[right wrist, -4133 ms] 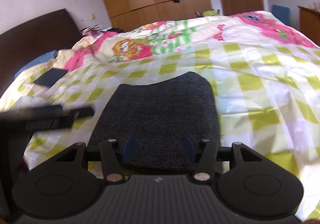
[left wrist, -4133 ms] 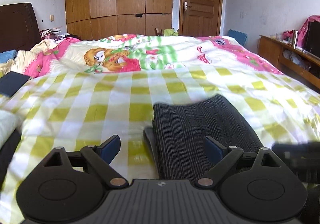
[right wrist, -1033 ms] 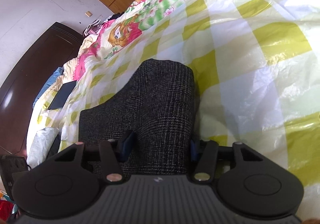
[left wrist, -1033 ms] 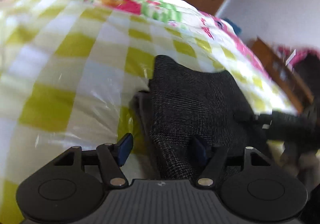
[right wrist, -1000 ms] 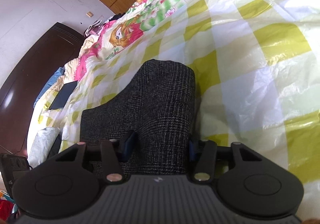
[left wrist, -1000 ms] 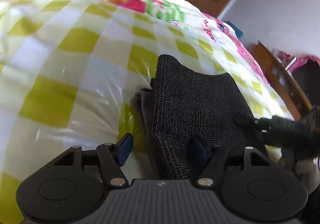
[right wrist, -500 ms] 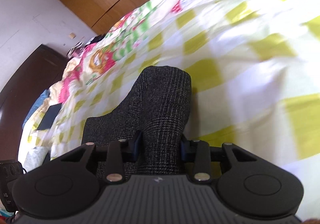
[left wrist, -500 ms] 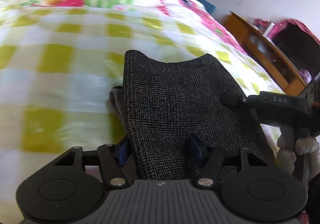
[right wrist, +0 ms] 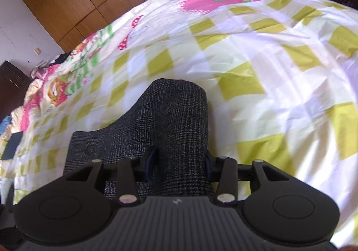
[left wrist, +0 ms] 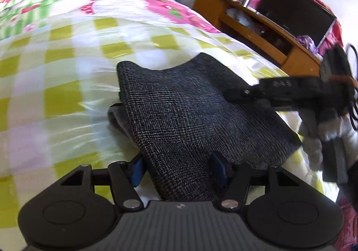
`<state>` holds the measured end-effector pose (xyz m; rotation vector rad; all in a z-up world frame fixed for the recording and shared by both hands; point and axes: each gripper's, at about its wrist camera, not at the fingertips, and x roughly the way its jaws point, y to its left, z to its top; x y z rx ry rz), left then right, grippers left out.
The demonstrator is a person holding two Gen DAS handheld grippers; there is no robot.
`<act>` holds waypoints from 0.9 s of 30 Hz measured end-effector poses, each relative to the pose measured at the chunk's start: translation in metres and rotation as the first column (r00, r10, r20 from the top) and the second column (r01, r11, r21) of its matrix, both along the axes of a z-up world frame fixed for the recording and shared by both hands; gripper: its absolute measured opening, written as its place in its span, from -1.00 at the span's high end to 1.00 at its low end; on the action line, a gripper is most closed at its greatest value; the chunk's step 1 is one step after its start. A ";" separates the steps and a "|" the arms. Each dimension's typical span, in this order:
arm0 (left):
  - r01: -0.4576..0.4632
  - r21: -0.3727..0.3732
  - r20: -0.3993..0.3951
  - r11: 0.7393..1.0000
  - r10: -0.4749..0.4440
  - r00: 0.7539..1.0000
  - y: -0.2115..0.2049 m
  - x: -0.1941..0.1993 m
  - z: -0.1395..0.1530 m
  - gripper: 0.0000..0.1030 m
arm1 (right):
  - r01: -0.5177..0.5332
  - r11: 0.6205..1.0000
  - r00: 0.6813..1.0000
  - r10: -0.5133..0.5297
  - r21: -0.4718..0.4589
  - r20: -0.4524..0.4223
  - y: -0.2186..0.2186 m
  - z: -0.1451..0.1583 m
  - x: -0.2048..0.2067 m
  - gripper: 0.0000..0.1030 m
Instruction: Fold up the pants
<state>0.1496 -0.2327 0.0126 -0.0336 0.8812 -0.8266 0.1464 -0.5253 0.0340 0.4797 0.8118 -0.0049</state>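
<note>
The folded dark plaid pants (left wrist: pixel 197 116) fill the lower centre of both views on the yellow-checked bedspread (left wrist: pixel 56 67), with the left gripper (left wrist: pixel 179 168) and right gripper (right wrist: pixel 179 161) each closed on a near corner of the fabric between blue pads. Compared with half a second ago, both grippers are tilted differently, and the pinched corners ride higher off the bed. Motion blur smears the bedspread, and the right gripper at the left view's right edge (left wrist: pixel 286 89) is soft-edged.

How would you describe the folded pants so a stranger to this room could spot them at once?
Start with the bed and its yellow-and-white checked cover. On its near part lie the pants, a folded dark grey bundle of fine woven check. They are the only dark, plain thing on that bright bedding, with both hand-held grippers at their near edge.
</note>
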 end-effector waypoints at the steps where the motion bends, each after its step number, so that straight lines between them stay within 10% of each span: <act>1: 0.005 -0.006 -0.001 1.000 -0.005 1.000 -0.003 -0.003 -0.001 -0.40 | 0.000 1.000 1.000 0.000 -0.025 -0.004 0.000 0.001 0.001 0.10; 11: -0.052 -0.007 0.122 0.999 0.052 0.991 0.008 -0.026 0.015 -0.38 | 0.103 0.962 0.991 -0.076 -0.255 0.111 0.009 0.037 -0.035 0.08; 27: -0.115 0.156 0.148 0.981 0.092 0.985 -0.030 -0.034 0.017 -0.42 | 0.025 0.980 0.991 0.001 -0.195 0.131 0.039 0.025 -0.066 0.17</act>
